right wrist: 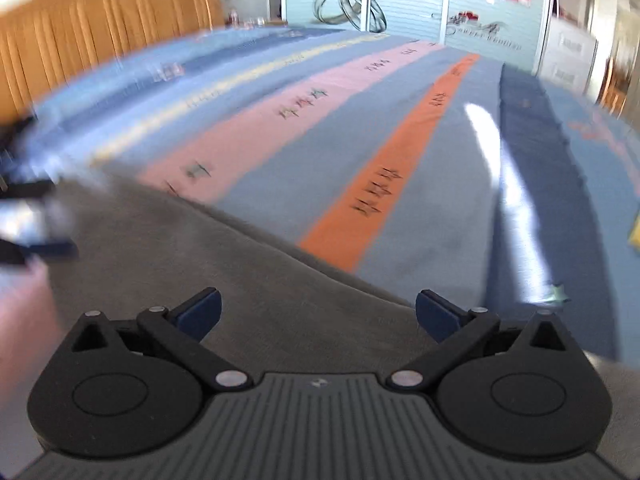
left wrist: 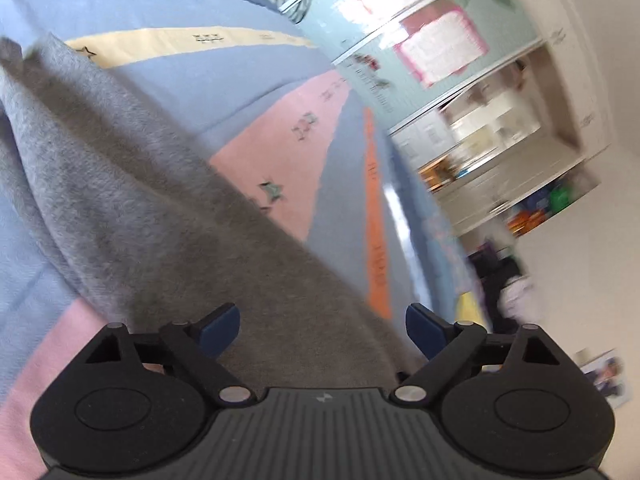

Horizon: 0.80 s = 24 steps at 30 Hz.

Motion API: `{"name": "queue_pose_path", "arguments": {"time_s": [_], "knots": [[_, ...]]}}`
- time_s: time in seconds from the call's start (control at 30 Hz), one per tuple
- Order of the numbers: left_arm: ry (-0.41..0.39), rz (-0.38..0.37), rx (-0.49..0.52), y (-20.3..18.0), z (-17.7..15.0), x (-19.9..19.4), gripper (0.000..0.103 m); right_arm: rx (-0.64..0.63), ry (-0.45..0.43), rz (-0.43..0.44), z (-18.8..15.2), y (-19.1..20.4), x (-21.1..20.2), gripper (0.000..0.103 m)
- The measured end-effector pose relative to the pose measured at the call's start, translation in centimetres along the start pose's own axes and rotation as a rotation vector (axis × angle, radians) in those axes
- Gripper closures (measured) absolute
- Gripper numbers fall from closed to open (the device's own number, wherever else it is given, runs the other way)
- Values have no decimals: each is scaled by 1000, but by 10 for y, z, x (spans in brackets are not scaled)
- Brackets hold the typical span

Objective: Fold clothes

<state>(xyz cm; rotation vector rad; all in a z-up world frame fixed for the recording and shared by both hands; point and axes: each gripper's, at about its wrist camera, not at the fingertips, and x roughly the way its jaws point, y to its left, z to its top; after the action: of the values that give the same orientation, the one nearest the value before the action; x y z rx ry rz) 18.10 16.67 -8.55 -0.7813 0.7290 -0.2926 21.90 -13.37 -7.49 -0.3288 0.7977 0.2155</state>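
A grey knit garment (left wrist: pixel 132 200) lies on a striped bed cover (left wrist: pixel 280 136). In the left wrist view it runs from the upper left down under my left gripper (left wrist: pixel 322 330), which is open with its blue pads wide apart over the cloth. In the right wrist view the same grey garment (right wrist: pixel 240 280) fills the lower left, and my right gripper (right wrist: pixel 318 312) is open above its edge, holding nothing. The left gripper shows blurred at the far left of the right wrist view (right wrist: pixel 36 216).
The bed cover (right wrist: pixel 400 160) has blue, pink, yellow and orange stripes with small stars. An orange pleated headboard (right wrist: pixel 100 28) stands at the back left. A pale blue wardrobe (right wrist: pixel 400 4) with posters and shelves (left wrist: pixel 500 152) lies beyond the bed.
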Motion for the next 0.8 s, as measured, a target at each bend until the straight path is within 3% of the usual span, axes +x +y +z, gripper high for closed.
{"name": "queue_pose_path", "arguments": {"time_s": [0.13, 0.27, 0.43, 0.5, 0.57, 0.7, 0.8], "knots": [[14, 99, 122, -26, -10, -3, 13, 288, -77, -51, -15, -48, -13, 1], [26, 199, 216, -56, -27, -1, 12, 476, -241, 156, -58, -68, -64, 0], [38, 141, 327, -100, -58, 9, 8, 467, -274, 310, -107, -65, -97, 0], [89, 131, 353, -113, -70, 27, 6, 552, -246, 296, -121, -84, -91, 0], [148, 166, 355, -112, -77, 50, 7, 649, -274, 291, -136, -111, -92, 3], [134, 232, 454, -113, -83, 61, 10, 810, -298, 210, -159, -167, -104, 7], [88, 255, 383, -108, -77, 47, 13, 923, -314, 154, -186, -196, -114, 7]]}}
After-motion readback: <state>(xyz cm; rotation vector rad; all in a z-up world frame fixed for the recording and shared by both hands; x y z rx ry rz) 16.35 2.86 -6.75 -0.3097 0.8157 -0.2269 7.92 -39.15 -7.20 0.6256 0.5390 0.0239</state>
